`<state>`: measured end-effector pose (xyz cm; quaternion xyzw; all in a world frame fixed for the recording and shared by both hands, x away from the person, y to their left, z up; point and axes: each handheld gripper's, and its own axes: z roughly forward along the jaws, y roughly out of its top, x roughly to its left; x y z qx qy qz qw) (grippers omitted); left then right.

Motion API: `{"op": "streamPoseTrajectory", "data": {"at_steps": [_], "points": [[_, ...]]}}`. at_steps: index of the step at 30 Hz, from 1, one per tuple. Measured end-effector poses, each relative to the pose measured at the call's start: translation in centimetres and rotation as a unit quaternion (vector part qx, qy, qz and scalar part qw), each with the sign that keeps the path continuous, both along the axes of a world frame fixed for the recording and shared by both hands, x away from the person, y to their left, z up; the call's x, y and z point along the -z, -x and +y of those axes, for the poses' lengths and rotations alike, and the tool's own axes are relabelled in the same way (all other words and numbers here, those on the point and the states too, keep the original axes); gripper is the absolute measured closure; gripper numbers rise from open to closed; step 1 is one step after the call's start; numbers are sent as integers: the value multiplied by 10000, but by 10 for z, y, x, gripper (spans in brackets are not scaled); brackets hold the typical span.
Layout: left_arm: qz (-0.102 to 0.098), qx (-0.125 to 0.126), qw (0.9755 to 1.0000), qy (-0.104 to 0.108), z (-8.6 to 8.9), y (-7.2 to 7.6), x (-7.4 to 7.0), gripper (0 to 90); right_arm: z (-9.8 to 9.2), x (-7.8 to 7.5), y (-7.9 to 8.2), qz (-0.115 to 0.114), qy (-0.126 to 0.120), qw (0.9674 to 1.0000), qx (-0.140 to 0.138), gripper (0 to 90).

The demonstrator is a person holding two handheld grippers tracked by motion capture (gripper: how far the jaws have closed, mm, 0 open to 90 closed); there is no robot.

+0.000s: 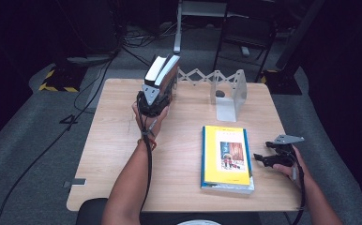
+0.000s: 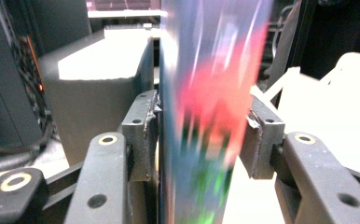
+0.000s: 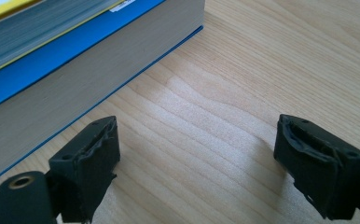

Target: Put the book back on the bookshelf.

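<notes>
My left gripper is shut on a dark book that stands upright near the table's far edge. In the left gripper view both pads clamp its blurred red and green cover. A pale grey book stands upright close on its left. A yellow book lies flat on a blue one at the front right of the table. My right gripper rests open on the wood just right of this stack, with nothing between its jaws.
A metal expanding book rack with an accordion bar stands at the far edge, right of the upright books. The wooden table has bare room at left and centre. Cables and stands lie on the floor beyond.
</notes>
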<state>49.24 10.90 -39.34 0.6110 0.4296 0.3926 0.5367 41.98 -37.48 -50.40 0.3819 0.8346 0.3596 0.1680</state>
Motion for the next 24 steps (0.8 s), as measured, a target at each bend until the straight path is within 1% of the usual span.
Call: {"op": "streamPoseTrajectory", "data": {"at_steps": [1, 2, 3, 4, 5, 7, 8, 9, 10, 11, 12, 14, 15, 17, 20, 23, 24], "points": [[0, 0, 10000, 0, 0, 0, 0, 534, 0, 0, 0, 0, 0, 10000, 0, 144], [-34, 88, 9999, -139, -3, -1, -13, 532, 0, 0, 0, -1, 1, 10000, -1, 144], [-34, 88, 9999, -139, -3, -1, -13, 534, 0, 0, 0, -1, 1, 10000, -1, 144], [26, 185, 9995, -235, -4, -4, -19, 534, 0, 0, 0, -1, 0, 10000, -1, 144], [133, 272, 9988, -375, -5, -7, -24, 539, 0, 0, 0, -1, 0, 10000, -2, 144], [235, 295, 9975, -593, -6, -11, -31, 543, 0, 0, 0, 0, 0, 10000, -1, 144], [343, 392, 9962, -694, -7, -14, -33, 590, 0, 0, 0, 0, 0, 10000, -1, 144], [419, 405, 9953, -775, -8, -15, -34, 584, 0, 0, 0, 1, 0, 10000, 1, 144], [504, 390, 9939, -902, -10, -17, -35, 607, 0, 0, 0, 0, 0, 10000, 0, 144], [530, 369, 9921, -1073, -12, -19, -37, 639, 0, 0, 0, -8, 3, 10000, -2, 144], [571, 410, 9911, -1135, -13, -20, -38, 645, 0, 0, 0, -6, 2, 10000, 0, 144], [621, 409, 9906, -1147, -15, -22, -40, 678, 0, 0, 0, 0, 0, 10000, -1, 144], [701, 435, 9892, -1212, -16, -24, -43, 685, 0, 0, 0, 0, 0, 10000, -1, 144], [690, 368, 9883, -1313, -17, -25, -46, 676, 0, 0, 0, 0, -1, 10000, -1, 144], [822, 361, 9872, -1319, -18, -28, -49, 698, 0, 0, 0, 0, 0, 10000, -1, 144], [927, 316, 9848, -1434, -19, -31, -52, 721, 0, 0, 0, 1, -1, 10000, -1, 144], [927, 316, 9848, -1434, -19, -31, -52, 725, 0, 0, 0, 1, -1, 10000, -1, 144]]}}
